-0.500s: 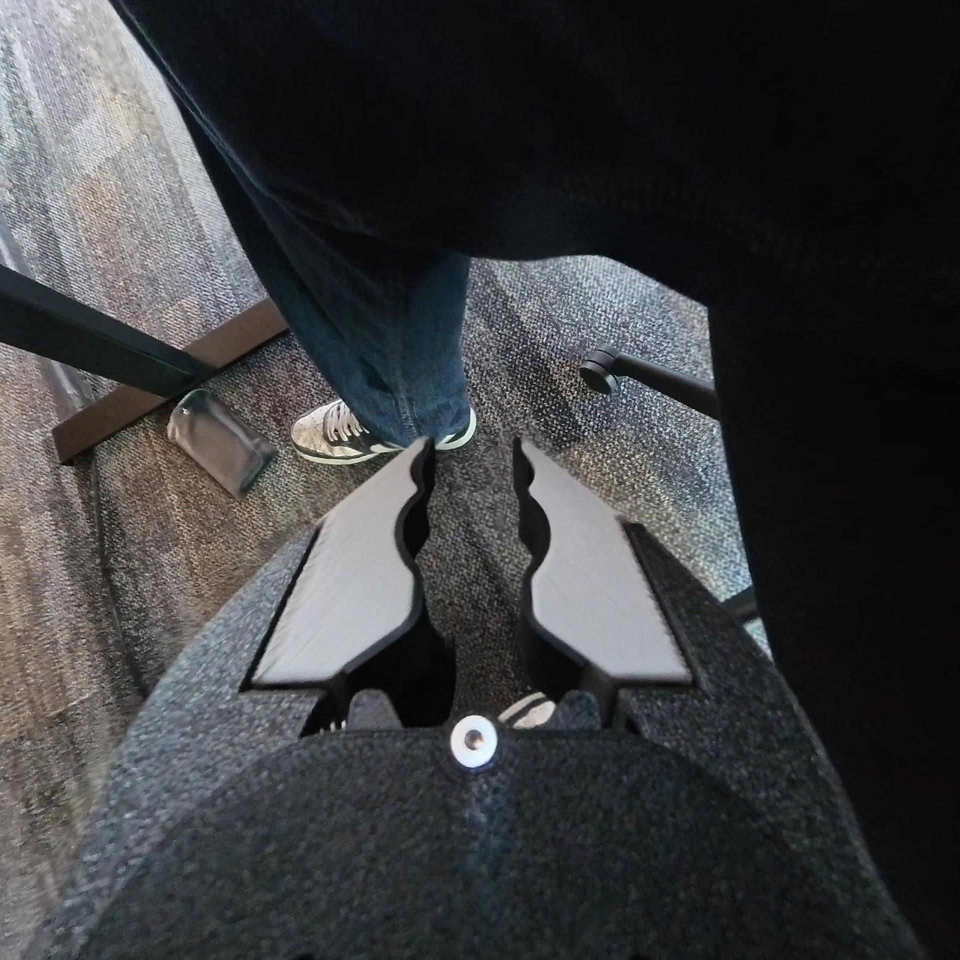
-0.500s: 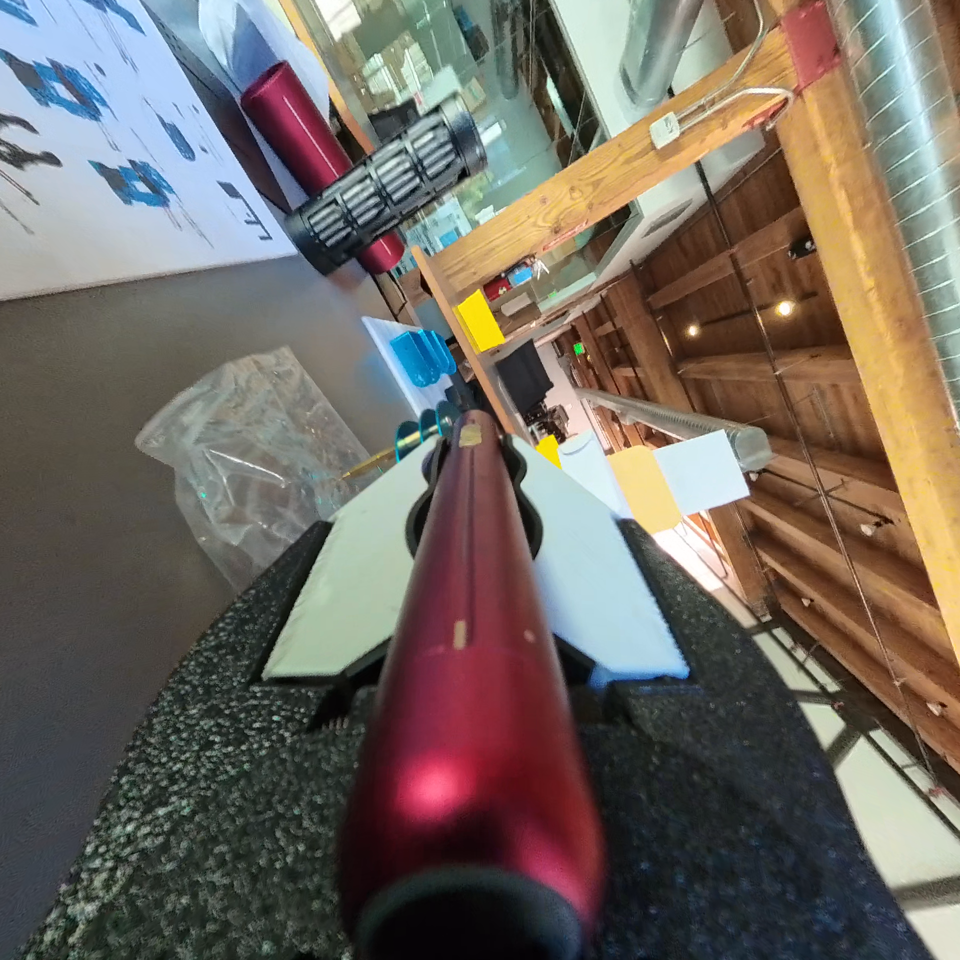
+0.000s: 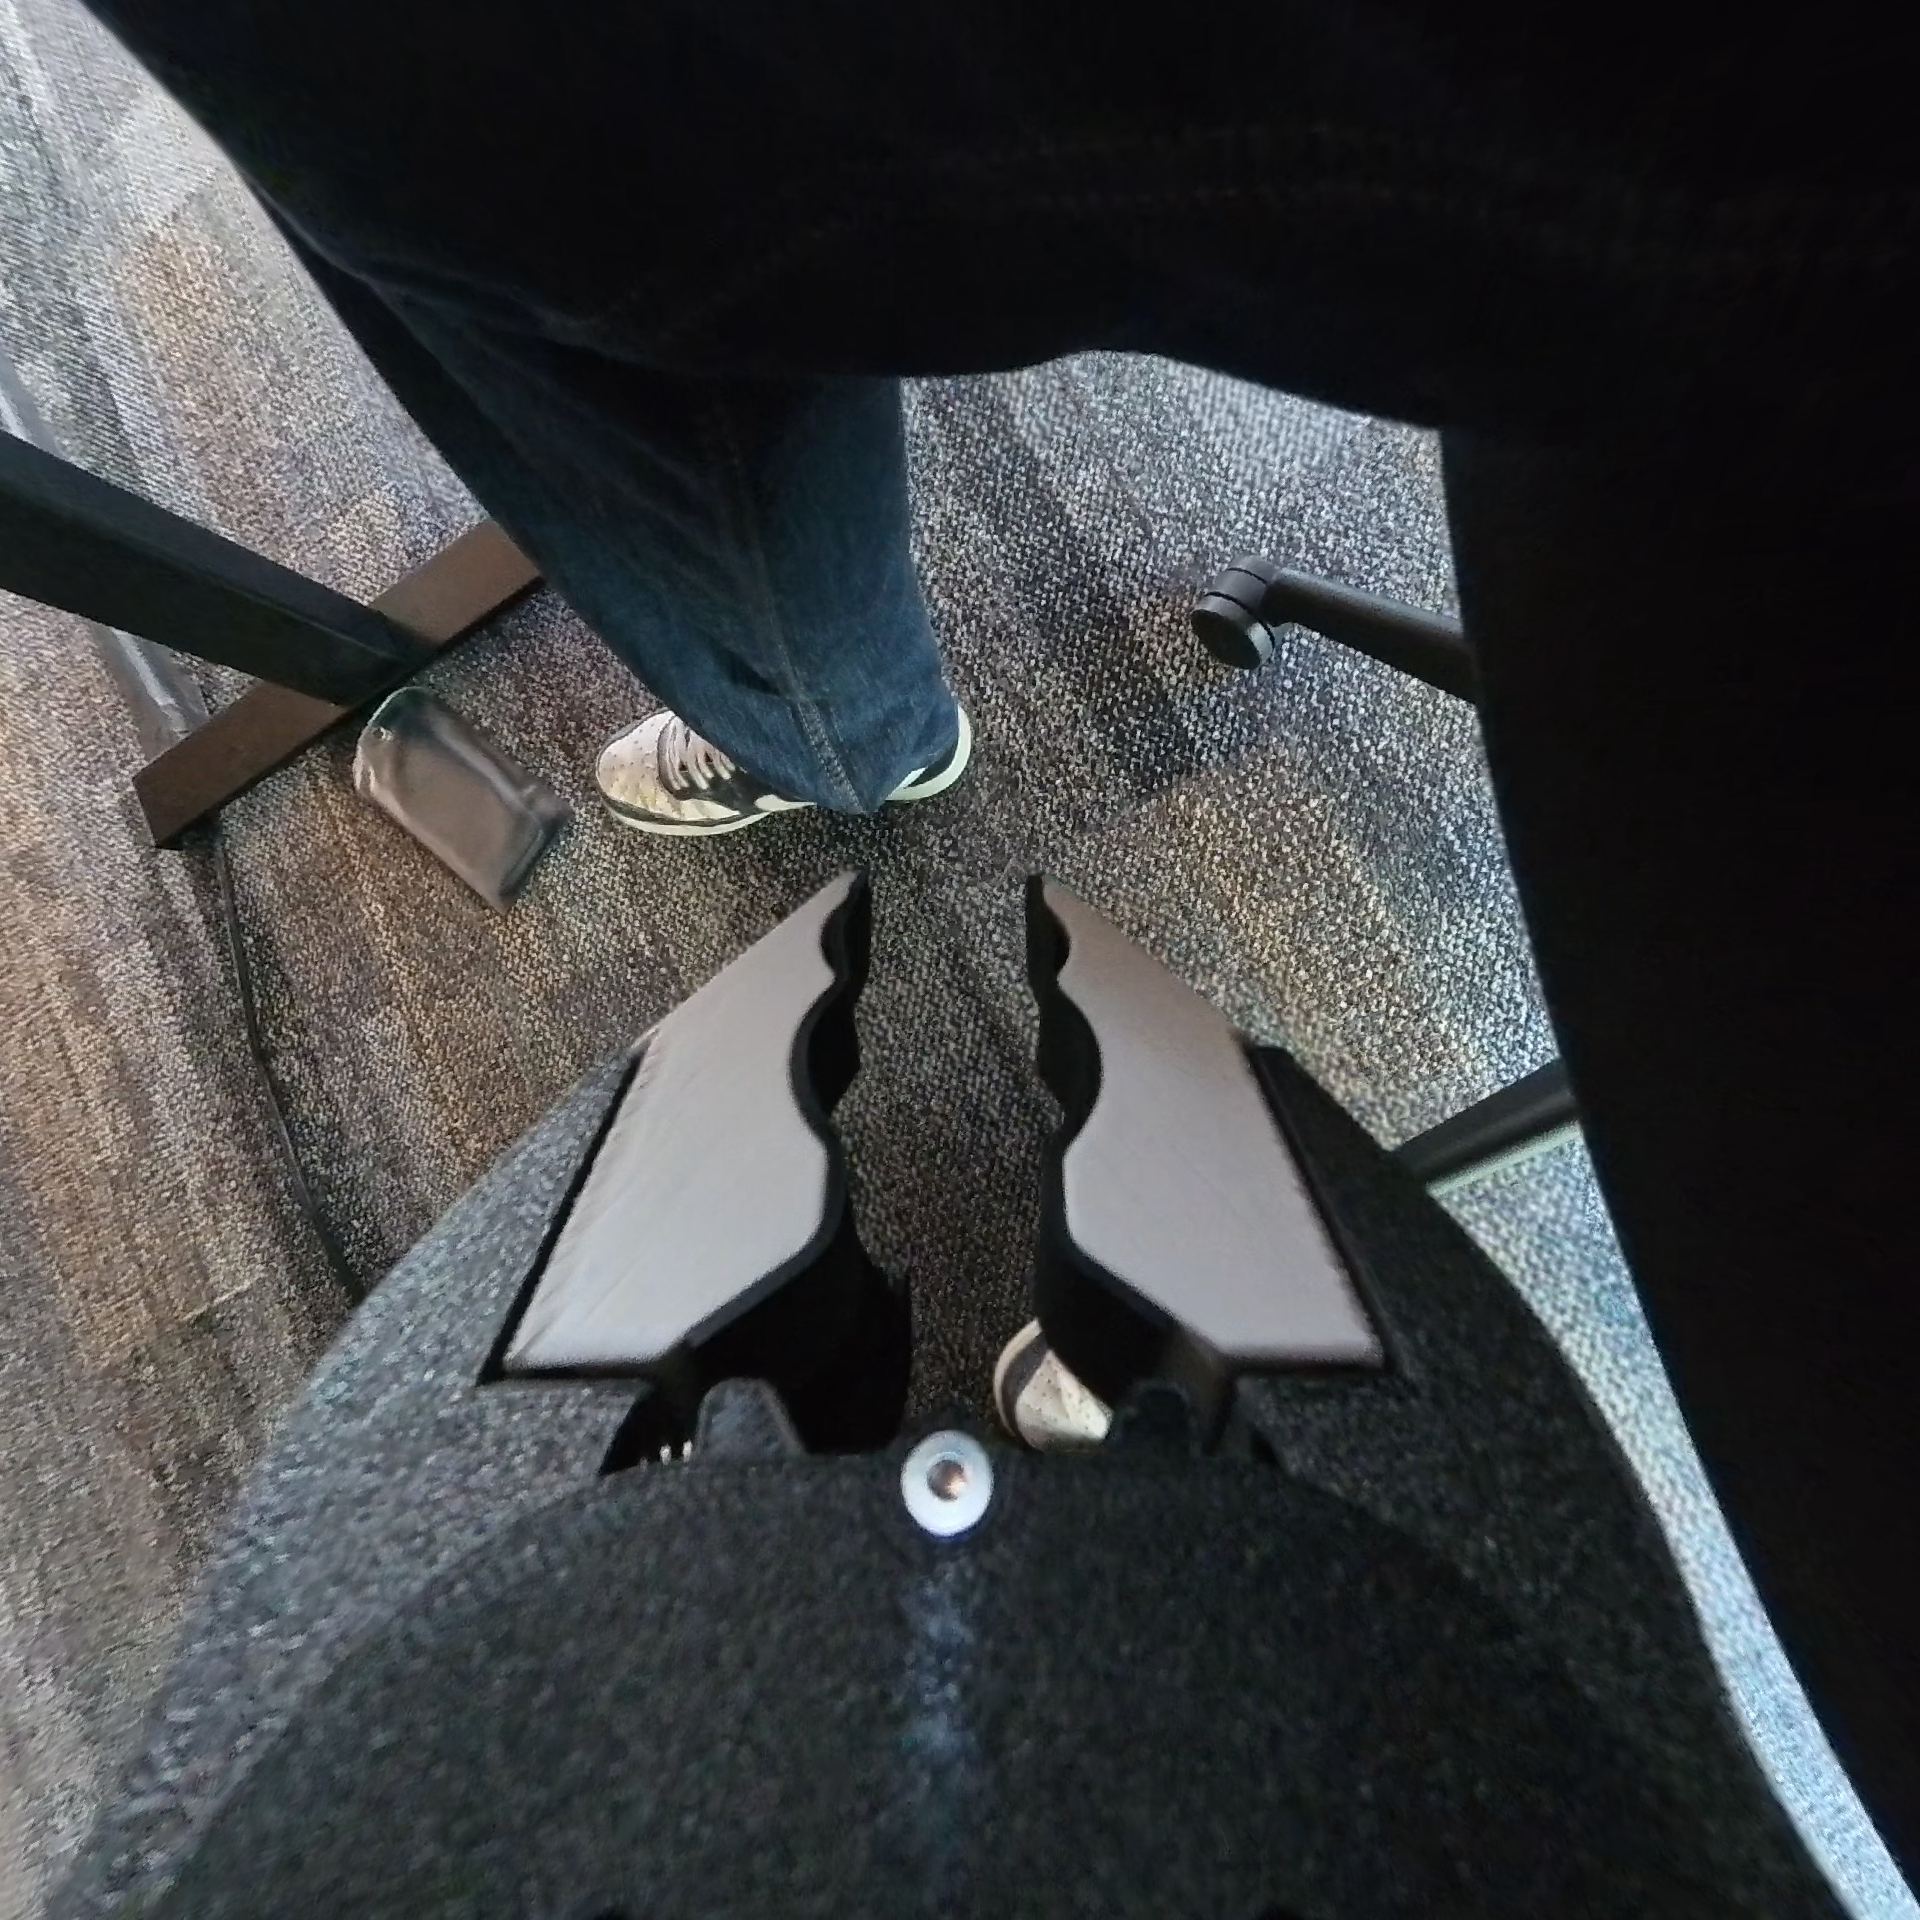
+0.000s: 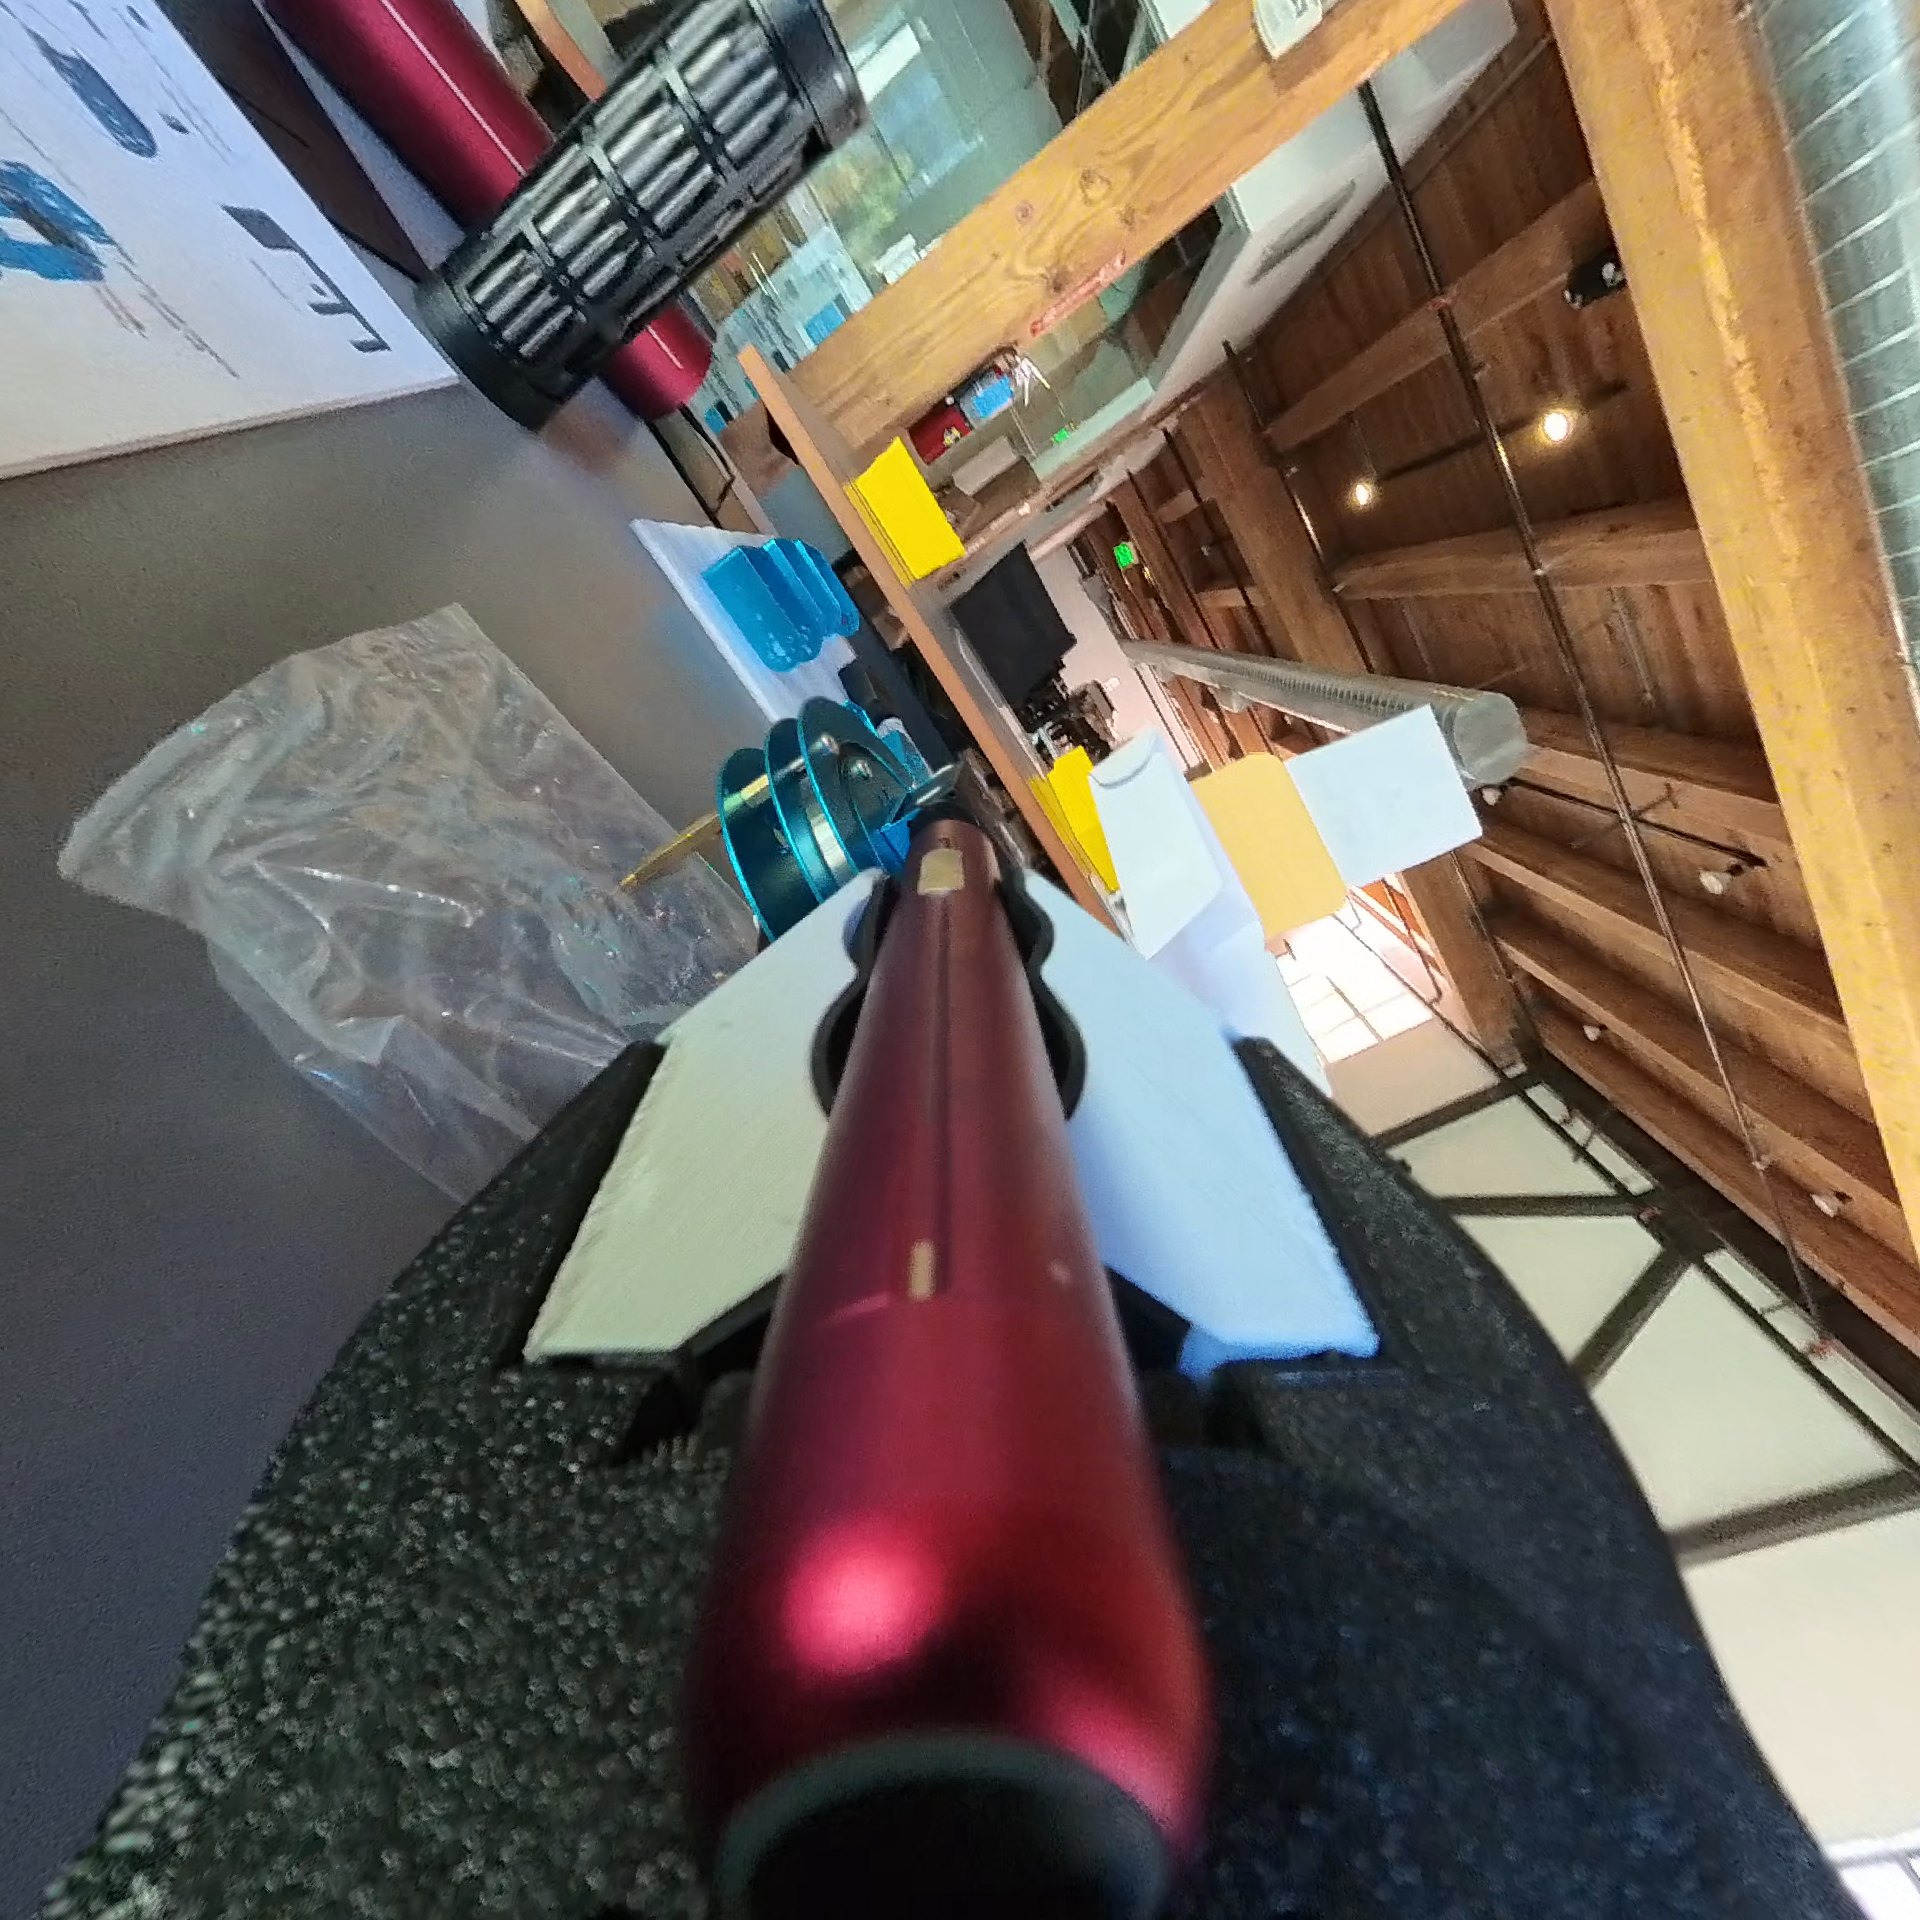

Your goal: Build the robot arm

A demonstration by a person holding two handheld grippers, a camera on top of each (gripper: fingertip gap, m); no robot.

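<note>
- Red tube [image 4: 935, 1299] ran lengthwise between my right gripper [image 4: 940, 914] fingers, clenched on it, near the tabletop [image 4: 260, 1039] edge beside a plastic bag [image 4: 384, 862].
- I noted my left gripper [image 3: 945, 914] parted, empty, over open carpet [image 3: 1195, 831], near a shoe [image 3: 717, 779].

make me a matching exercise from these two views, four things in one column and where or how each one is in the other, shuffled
Things:
1. red metal tube
2. left gripper
3. clear plastic bag
4. grey pouch

Place or state:
A. open and empty, pointed down at the carpet
B. lying crumpled on the grey table
C. clamped between the fingers of the right gripper
D. on the floor beside a sneaker

Pairs: 1-C, 2-A, 3-B, 4-D
</note>
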